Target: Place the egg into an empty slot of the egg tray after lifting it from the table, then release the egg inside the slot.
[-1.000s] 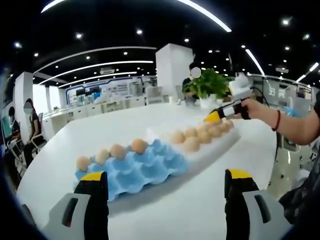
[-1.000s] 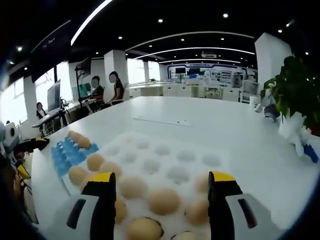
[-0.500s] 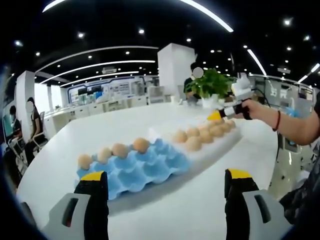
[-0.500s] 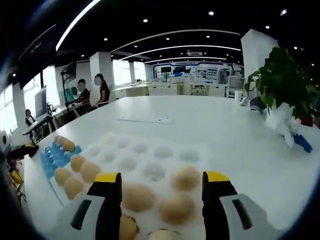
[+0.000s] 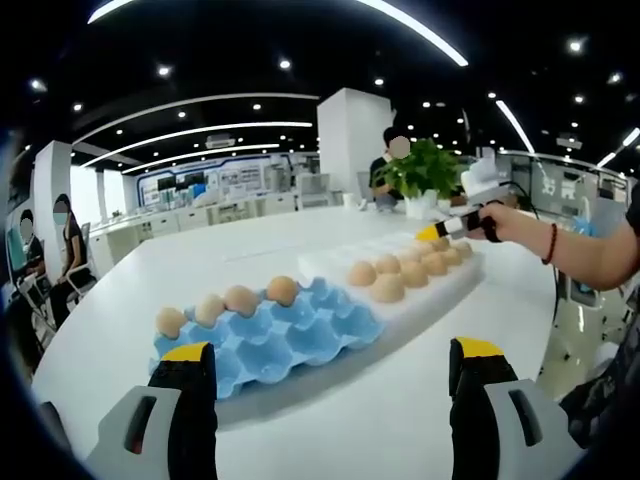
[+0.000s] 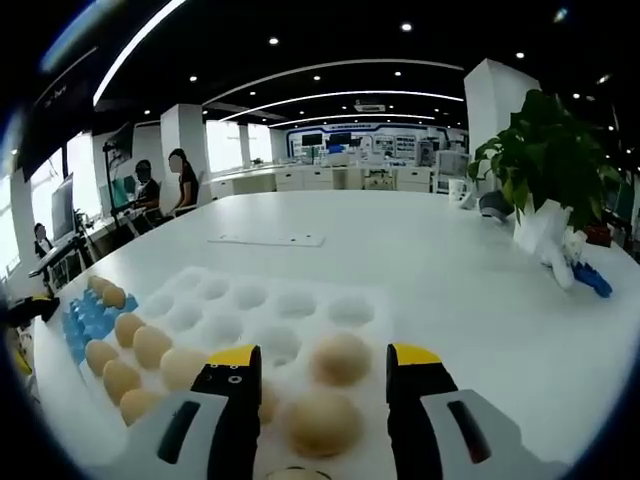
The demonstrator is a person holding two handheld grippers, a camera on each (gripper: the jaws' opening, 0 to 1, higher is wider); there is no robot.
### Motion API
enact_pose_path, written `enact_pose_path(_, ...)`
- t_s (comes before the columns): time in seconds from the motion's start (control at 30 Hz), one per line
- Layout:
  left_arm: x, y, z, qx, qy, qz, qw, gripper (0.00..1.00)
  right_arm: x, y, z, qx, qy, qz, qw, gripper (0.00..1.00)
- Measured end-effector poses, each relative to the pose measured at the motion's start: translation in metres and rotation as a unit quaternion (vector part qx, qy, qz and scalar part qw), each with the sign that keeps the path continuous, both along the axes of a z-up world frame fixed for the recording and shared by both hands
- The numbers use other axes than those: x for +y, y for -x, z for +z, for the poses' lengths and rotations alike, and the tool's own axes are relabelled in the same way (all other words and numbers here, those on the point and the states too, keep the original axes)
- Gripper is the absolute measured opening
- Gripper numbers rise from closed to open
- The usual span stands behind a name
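Note:
A blue egg tray [image 5: 290,340] lies on the white table [image 5: 400,400], with several brown eggs [image 5: 240,299] along its far row. Behind it sits a white foam tray [image 5: 430,290] with more eggs [image 5: 387,288]. My left gripper [image 5: 325,395] stands open in front of the blue tray, holding nothing. A hand holds my right gripper [image 5: 432,233] over the foam tray's far end. In the right gripper view, my right gripper [image 6: 323,385] is open, its jaws on either side of an egg [image 6: 322,422] in the foam tray [image 6: 250,300]. Another egg [image 6: 340,358] lies just beyond.
A potted plant [image 6: 545,160] stands on the table to the right of the foam tray. The blue tray [image 6: 80,322] shows at the left edge of the right gripper view. People sit at desks [image 6: 160,185] in the background. Bare table [image 6: 480,290] stretches past the trays.
My right gripper has moved across the foam tray and lower over its eggs, and its jaws have come closer together. My left gripper has stayed almost still.

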State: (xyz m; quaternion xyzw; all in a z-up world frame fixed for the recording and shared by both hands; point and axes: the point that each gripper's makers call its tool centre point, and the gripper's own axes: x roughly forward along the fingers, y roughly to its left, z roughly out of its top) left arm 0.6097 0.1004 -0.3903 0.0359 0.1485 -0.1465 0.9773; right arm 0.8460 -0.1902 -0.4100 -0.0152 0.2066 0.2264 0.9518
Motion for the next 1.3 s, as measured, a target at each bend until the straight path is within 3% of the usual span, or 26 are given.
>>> enact_pose_path(0.63,0.001,-0.002,0.004,-0.006,-0.006,-0.005,1.0000,0.98,-0.004,-0.017,-0.011,0.011,0.027,-0.046,0.9985,0.33)
enact_pose_path(1.07,0.003,-0.002,0.001,-0.004,-0.009,-0.010,0.9999,0.97,-0.005,-0.030,-0.015,0.010,0.055,-0.081,0.9952,0.28)
enact_pose_path(1.3,0.004,-0.002,0.000,-0.006,-0.005,-0.012,0.9999,0.97,-0.006,-0.030,-0.015,0.011,0.049,-0.092,0.9945,0.27)
